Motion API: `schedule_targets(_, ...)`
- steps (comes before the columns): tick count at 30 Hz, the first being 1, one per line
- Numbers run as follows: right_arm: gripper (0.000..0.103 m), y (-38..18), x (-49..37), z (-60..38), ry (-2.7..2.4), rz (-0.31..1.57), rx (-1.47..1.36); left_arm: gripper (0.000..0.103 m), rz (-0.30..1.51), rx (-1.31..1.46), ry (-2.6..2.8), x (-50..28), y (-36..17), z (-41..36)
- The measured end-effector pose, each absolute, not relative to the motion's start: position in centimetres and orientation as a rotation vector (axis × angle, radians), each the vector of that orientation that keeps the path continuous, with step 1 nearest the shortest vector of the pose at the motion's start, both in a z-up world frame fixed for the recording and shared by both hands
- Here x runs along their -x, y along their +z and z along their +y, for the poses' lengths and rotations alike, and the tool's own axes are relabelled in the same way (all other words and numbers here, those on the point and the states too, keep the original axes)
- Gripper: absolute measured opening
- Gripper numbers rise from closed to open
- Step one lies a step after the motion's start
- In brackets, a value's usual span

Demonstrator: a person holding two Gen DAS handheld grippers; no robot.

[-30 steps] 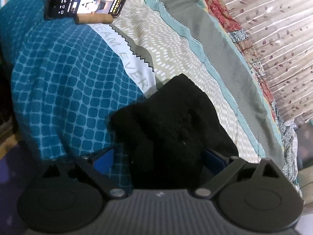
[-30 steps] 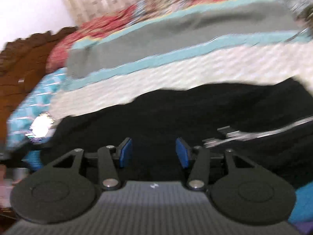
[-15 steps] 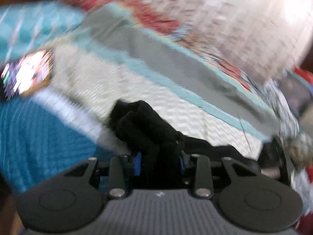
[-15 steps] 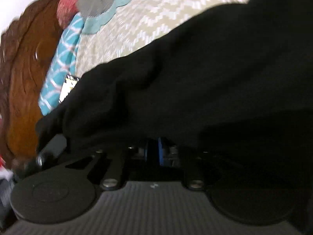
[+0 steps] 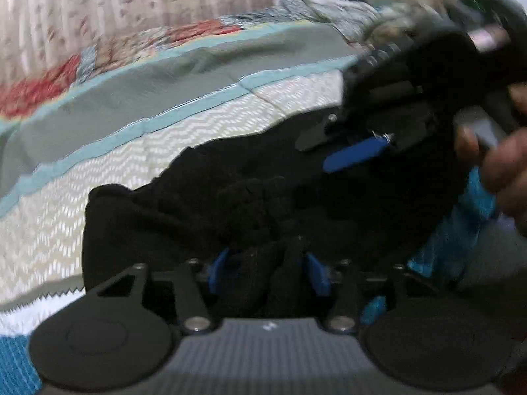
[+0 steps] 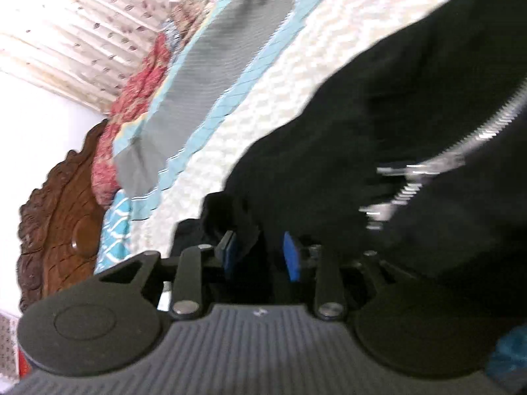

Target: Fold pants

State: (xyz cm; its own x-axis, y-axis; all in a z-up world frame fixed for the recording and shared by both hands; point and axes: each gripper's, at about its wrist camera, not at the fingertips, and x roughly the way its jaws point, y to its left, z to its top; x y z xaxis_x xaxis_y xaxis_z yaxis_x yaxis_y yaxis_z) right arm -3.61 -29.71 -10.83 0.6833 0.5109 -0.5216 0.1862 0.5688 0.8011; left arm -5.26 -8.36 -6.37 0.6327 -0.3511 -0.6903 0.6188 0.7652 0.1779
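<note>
The black pants (image 5: pixel 230 197) lie across the patterned bedspread (image 5: pixel 164 125). My left gripper (image 5: pixel 266 270) is shut on a bunched fold of the black fabric between its blue pads. In the left wrist view the right gripper (image 5: pixel 359 151) shows at the upper right, over the pants, with a hand behind it. In the right wrist view the pants (image 6: pixel 378 115) fill the right side, with a silver zipper (image 6: pixel 428 171). My right gripper (image 6: pixel 260 256) has black fabric between its blue pads, which stand a little apart.
The bed has grey, teal and beige stripes (image 6: pixel 214 75). A carved wooden headboard (image 6: pixel 56 217) stands at the left in the right wrist view. A pale curtain (image 5: pixel 98 16) hangs behind the bed. A red floral cloth (image 6: pixel 138 89) lies along the far edge.
Both grippers have swung to new angles with the pants. The left gripper stays shut on fabric. The right gripper's pads, tight together half a second ago, now stand slightly apart.
</note>
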Motion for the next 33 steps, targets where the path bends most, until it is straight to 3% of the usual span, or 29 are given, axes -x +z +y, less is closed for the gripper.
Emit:
schedule_targets(3, 0.042, -11.3, 4.1, -29.2, 0.241, 0.84, -0.949, 0.067, 0.671, -0.371, -0.614, 5.7, -4.6, -7.3)
schedule_targets(5, 0.058, -11.5, 3.8, -27.9, 0.271, 0.848, -0.93, 0.069, 0.677, -0.264, -0.602, 5.5, -3.2, -5.1)
schedule_targets(8, 0.075, -11.4, 2.5, -27.0, 0.327, 0.851, -0.945, 0.078, 0.686, -0.041, -0.575, 5.0, -1.0, -0.5)
schedule_targets(10, 0.08, -10.7, 2.1, -27.8, 0.346, 0.858, -0.938, 0.079, 0.695, 0.081, -0.532, 4.2, -0.3, 2.2)
schedule_targets(17, 0.084, -10.0, 0.2, -26.6, 0.419, 0.886, -0.96, 0.076, 0.766, 0.246, -0.387, 2.4, -0.8, 6.4)
schedule_targets(20, 0.081, -9.9, 0.0, -26.0, 0.416, 0.913, -0.876, 0.075, 0.771, 0.207, -0.401, 2.0, -1.0, 5.0)
schedule_targets(21, 0.07, -10.2, -0.2, -25.7, 0.416, 0.932, -0.851, 0.075, 0.772, 0.196, -0.402, 1.6, -0.9, 4.4)
schedule_targets(22, 0.029, -10.4, 0.0, -25.4, 0.41, 0.936, -0.809, 0.075, 0.771, 0.187, -0.408, 1.3, -0.9, 3.7)
schedule_targets(26, 0.025, -8.4, 2.0, -25.3, 0.34, 0.829, -0.641, 0.075, 0.747, 0.146, -0.436, 1.7, -0.2, 1.8)
schedule_targets(30, 0.026, -5.4, 5.9, -26.0, 0.211, 0.6, -0.485, 0.075, 0.729, 0.1, -0.458, 1.5, 0.2, 0.5)
schedule_targets(33, 0.04, -7.6, 5.9, -27.3, 0.13, 0.712, -0.491, 0.075, 0.747, 0.075, -0.483, 0.9, -0.4, -1.2)
